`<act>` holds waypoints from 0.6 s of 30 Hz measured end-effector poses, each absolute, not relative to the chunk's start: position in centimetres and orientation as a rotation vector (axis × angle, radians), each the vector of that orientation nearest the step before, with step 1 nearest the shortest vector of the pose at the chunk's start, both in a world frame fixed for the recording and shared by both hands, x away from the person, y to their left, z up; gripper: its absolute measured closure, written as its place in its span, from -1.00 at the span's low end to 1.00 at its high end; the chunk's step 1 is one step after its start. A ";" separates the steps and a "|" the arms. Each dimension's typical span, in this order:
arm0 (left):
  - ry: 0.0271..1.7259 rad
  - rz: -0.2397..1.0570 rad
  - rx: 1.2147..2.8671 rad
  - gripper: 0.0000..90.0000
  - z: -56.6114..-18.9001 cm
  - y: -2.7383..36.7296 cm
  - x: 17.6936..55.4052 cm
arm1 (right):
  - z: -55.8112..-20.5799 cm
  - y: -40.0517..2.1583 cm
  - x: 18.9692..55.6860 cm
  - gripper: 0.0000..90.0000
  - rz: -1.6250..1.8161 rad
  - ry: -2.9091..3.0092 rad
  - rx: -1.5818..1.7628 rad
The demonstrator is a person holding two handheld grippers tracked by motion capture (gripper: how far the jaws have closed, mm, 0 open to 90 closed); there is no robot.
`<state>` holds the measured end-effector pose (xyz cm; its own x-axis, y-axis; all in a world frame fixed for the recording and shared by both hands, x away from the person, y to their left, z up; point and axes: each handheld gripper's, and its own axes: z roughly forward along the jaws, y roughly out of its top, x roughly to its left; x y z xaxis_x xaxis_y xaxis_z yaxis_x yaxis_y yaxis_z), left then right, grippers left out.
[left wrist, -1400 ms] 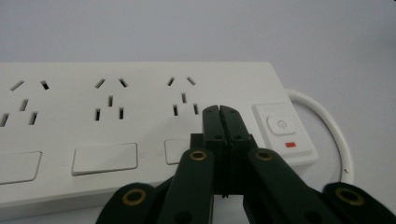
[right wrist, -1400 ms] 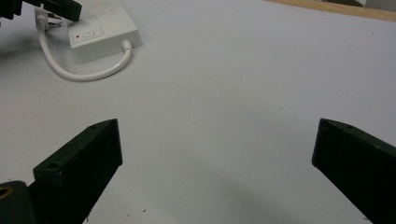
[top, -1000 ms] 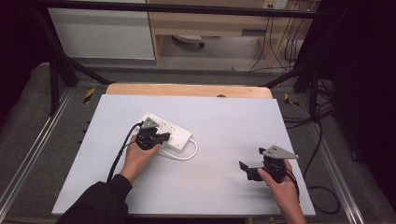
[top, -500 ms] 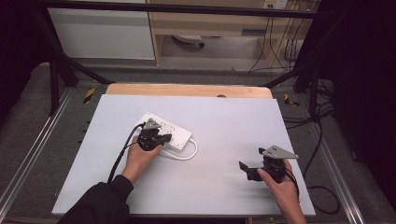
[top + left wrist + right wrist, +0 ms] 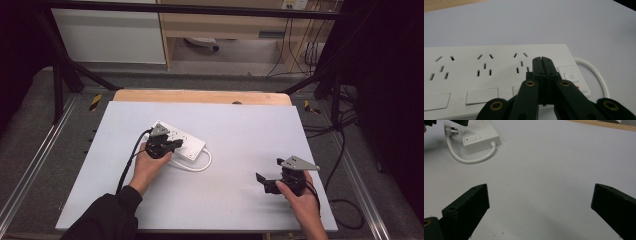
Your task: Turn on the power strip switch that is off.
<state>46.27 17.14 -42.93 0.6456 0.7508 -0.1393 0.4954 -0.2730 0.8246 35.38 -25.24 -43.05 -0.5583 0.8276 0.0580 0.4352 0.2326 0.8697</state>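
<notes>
A white power strip [image 5: 182, 142] lies left of the middle of the grey counter [image 5: 240, 125], its cord [image 5: 200, 165] looping at its 4 o'clock. The left hand-held gripper [image 5: 541, 61], clenched on nothing, hovers just beside its switch [image 5: 571, 76]. The right hand-held gripper [image 5: 539, 202], at 4 o'clock, is released

power strip [image 5: 486, 72]: white smooth plastic | table [image 5: 240, 130]: matt pale | tool jaws: matt black
</notes>
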 end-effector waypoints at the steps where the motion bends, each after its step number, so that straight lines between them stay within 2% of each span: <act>1: 0.984 0.347 1.930 1.00 -42.9 17.2 46.3 | -43.1 -25.3 35.4 -0.95 1.269 2.093 1.162; 18: 0.961 0.392 1.854 1.00 -42.2 17.8 46.6 | -43.1 -25.3 35.4 -0.95 1.270 2.091 1.161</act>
<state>46.55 17.75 -42.17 0.6356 0.7594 -0.1388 0.4455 -0.2139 0.8694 35.37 -25.28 -43.06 -0.5567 0.8286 0.0592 0.4342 0.2295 0.8711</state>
